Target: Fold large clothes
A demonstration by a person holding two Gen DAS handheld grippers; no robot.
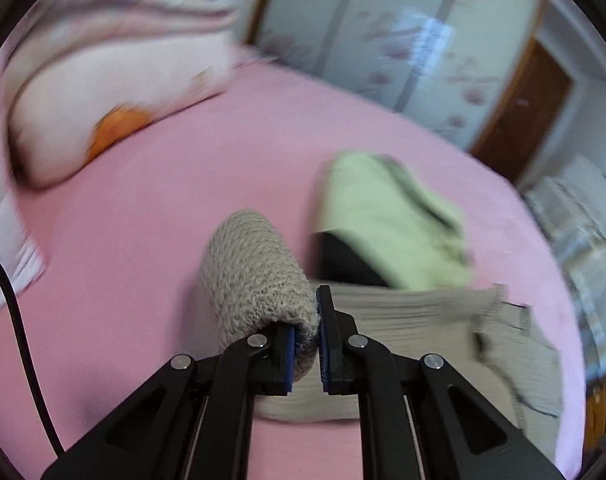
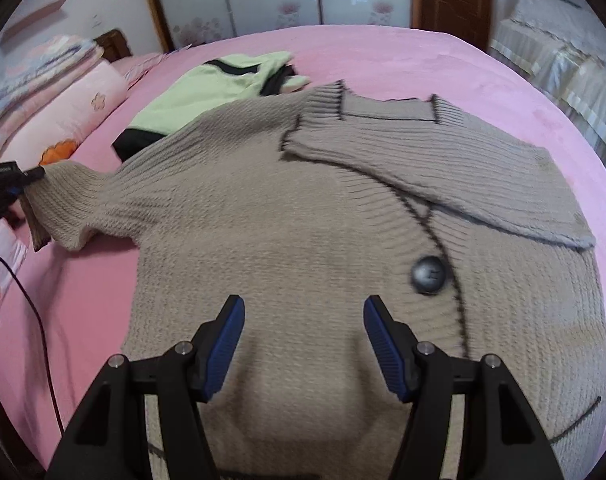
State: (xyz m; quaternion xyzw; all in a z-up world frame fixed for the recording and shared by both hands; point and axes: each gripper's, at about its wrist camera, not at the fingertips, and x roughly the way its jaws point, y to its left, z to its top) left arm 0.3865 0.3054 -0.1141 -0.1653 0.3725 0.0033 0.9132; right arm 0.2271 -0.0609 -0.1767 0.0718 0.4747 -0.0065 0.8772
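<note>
In the left wrist view, we see the left gripper (image 1: 306, 340) closed down on the cuff end of the sleeve (image 1: 255, 280) of the grey knit cardigan (image 1: 403, 320); the knit is pinched between the two blue pads and the sleeve rises in a rolled hump just beyond the fingers. The cardigan body lies flat to the right on the pink bed sheet (image 1: 163, 200). A light green garment (image 1: 387, 216) lies just beyond the cardigan, touching its far edge. A pale pillow (image 1: 115, 92) rests at the far left, blurred. In the right wrist view, we see the right gripper (image 2: 303, 344) with its jaws spread wide and nothing between them, hovering over the near part of the cardigan (image 2: 303, 208). The cardigan lies spread across the middle of the bed sheet (image 2: 403, 56), its dark round button (image 2: 429, 274) right of centre. At the left edge, the left gripper (image 2: 27, 178) holds the stretched sleeve (image 2: 87, 200). The green garment (image 2: 207, 84) lies at the far left, partly under the cardigan.
</note>
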